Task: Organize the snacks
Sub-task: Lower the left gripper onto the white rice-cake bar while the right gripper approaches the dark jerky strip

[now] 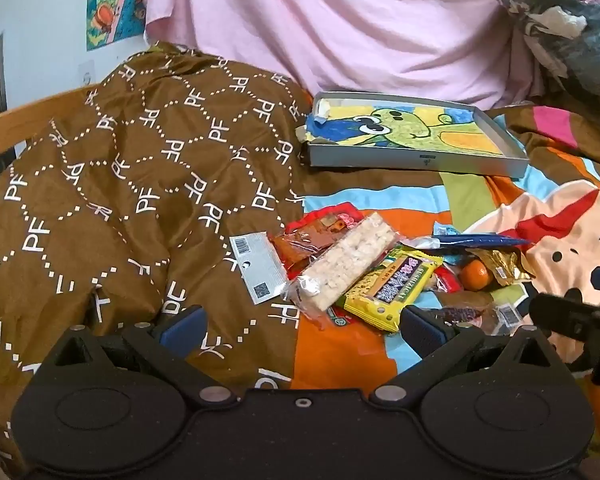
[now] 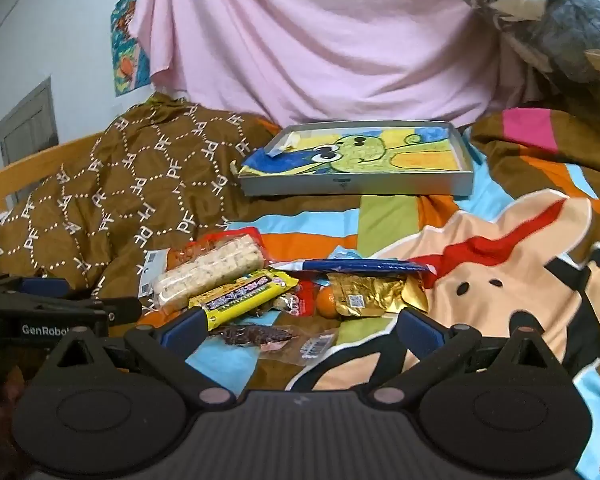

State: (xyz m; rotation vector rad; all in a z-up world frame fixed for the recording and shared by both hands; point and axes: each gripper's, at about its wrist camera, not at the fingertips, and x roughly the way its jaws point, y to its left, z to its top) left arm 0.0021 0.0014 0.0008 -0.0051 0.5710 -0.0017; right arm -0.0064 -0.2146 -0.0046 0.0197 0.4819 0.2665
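left gripper (image 1: 302, 322): jaws spread, held nothing
right gripper (image 2: 298, 330): jaws spread, empty
snack pile (image 1: 380, 268): mid-bedspread (image 2: 480, 264), near the grippers
tray (image 2: 356, 188): toward far edge, seemingly without snacks

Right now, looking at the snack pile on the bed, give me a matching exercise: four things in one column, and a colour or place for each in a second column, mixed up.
Things:
1. rice puff bar
2. long flat packet
3. tangerine
4. tray

Descriptions:
A. round and orange, between the red and gold wrappers
B. grey rim, beyond the pile, holding no snacks
C. dark blue, at the far edge of the pile
D. pale puffed pieces in clear wrap, lying over the red packets

Pairs: 1-D, 2-C, 3-A, 4-B
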